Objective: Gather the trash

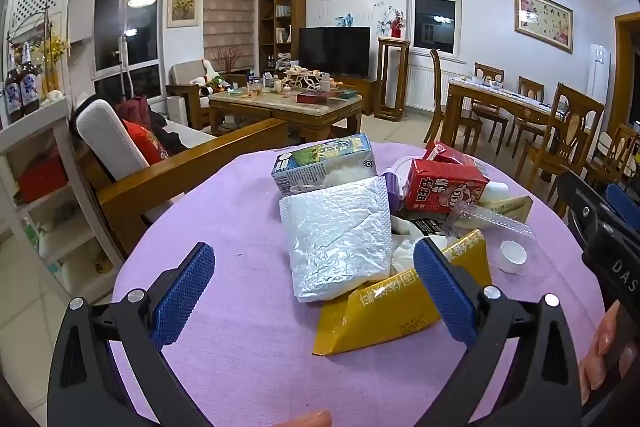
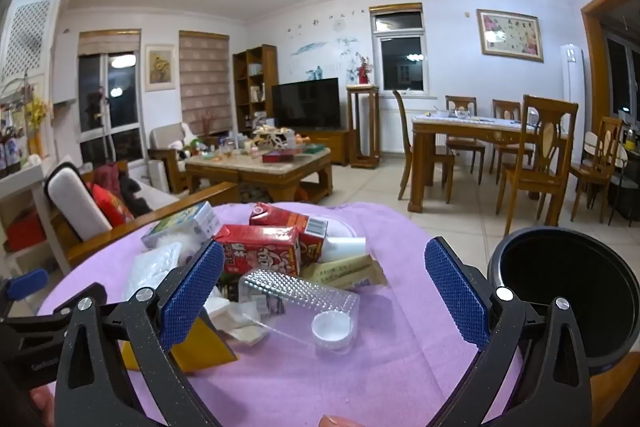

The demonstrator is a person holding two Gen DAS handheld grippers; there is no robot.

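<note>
A heap of trash lies on a round table with a purple cloth [image 1: 224, 227]. In it are a silver foil bag [image 1: 340, 243], a yellow packet [image 1: 384, 311], a blue-green milk carton [image 1: 324, 163], red drink cartons [image 1: 440, 191] [image 2: 260, 251], a clear plastic tray [image 2: 300, 291] and a small white cup [image 2: 332, 325]. My left gripper [image 1: 316, 267] hovers open near the foil bag and yellow packet, holding nothing. My right gripper [image 2: 324, 271] stands open above the plastic tray and white cup, its jaws empty. A black bin [image 2: 564, 291] stands right of the table.
A wooden sofa [image 1: 180, 163] with cushions stands left of the table, with a white shelf [image 1: 40, 187] beside it. Behind are a coffee table [image 2: 260, 167], a television, and a dining table with chairs [image 2: 500, 147]. Tiled floor lies between.
</note>
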